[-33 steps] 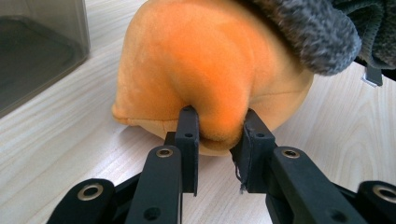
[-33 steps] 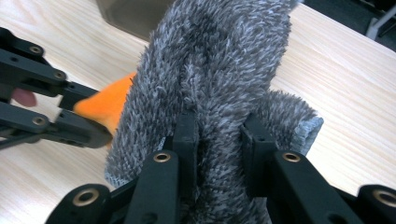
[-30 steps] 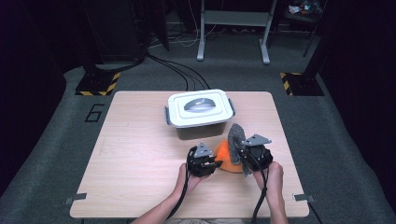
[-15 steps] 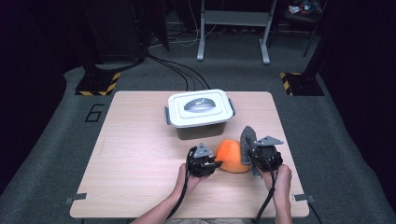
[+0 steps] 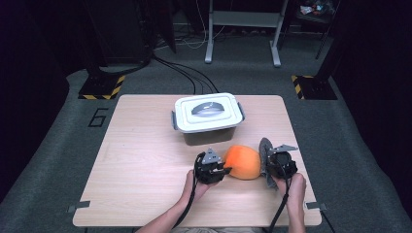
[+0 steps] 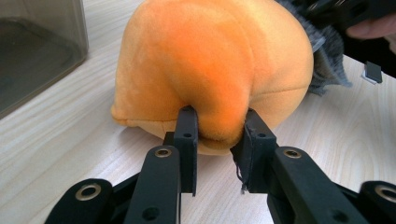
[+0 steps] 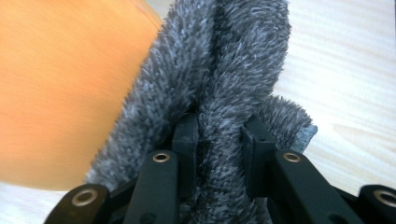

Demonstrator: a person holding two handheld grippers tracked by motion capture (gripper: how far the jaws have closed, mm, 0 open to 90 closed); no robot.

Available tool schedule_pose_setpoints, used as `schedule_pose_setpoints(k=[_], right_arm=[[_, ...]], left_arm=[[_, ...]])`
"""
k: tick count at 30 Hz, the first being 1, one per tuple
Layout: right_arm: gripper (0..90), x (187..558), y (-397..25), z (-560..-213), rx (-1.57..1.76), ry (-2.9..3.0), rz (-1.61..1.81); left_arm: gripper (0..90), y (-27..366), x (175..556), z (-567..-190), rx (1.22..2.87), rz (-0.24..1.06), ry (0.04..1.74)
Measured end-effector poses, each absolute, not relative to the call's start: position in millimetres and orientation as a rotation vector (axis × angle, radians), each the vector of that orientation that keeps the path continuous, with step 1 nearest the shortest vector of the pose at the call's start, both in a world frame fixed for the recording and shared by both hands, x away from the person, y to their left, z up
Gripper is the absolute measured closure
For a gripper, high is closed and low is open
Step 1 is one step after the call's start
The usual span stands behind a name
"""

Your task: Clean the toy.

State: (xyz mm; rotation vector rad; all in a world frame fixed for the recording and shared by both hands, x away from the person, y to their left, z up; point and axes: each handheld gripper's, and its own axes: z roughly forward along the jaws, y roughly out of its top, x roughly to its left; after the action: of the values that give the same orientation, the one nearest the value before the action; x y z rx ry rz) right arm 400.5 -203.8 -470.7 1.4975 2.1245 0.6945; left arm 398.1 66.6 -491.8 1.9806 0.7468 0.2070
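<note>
An orange plush toy (image 5: 243,162) lies on the wooden table (image 5: 145,160) near its front right, with a grey fuzzy part (image 5: 265,154) on its right side. My left gripper (image 5: 224,170) is at the toy's left end, shut on a fold of the orange plush (image 6: 219,70). My right gripper (image 5: 268,166) is at the toy's right side, shut on the grey fuzzy fabric (image 7: 224,84), which bunches between its jaws next to the orange body (image 7: 60,84).
A translucent storage box with a white lid (image 5: 206,116) stands just behind the toy, at the table's middle back; its wall (image 6: 32,51) is close to my left gripper. Bare tabletop lies to the left. Stands and cables occupy the floor beyond.
The right gripper has drawn the grey part rightward and down toward the table. The orange toy now lies lower and stretched between the two grippers. The left gripper has barely moved.
</note>
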Motion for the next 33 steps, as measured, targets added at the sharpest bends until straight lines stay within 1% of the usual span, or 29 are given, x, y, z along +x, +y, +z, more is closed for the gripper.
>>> schedule_pose_setpoints(k=[4, 7, 10, 17, 21, 25, 29, 33], right_arm=[[70.9, 406, -205, -485, 1.52, 2.156, 0.637], [71.1, 405, -206, -483, 1.524, 2.143, 0.646], [71.2, 401, -209, -471, 1.509, 2.103, 0.674], [71.3, 378, -204, -424, 1.39, 2.036, 0.812], [71.2, 370, -189, -402, 1.305, 2.066, 0.902], [71.0, 370, -167, -391, 1.211, 2.122, 0.943], [70.9, 375, -142, -393, 1.14, 2.192, 0.938], [71.1, 383, -124, -405, 1.131, 2.242, 0.877]], left_arm=[[71.7, 67, 399, -492, 1.98, 0.209, 0.746], [71.8, 67, 399, -491, 1.982, 0.211, 0.747], [71.7, 68, 400, -491, 1.987, 0.209, 0.744], [71.7, 67, 399, -491, 1.985, 0.209, 0.748], [71.7, 66, 398, -490, 1.987, 0.214, 0.745], [71.8, 65, 398, -490, 1.992, 0.219, 0.738], [71.8, 64, 397, -490, 1.988, 0.22, 0.737], [71.8, 64, 397, -490, 2.002, 0.221, 0.737]])
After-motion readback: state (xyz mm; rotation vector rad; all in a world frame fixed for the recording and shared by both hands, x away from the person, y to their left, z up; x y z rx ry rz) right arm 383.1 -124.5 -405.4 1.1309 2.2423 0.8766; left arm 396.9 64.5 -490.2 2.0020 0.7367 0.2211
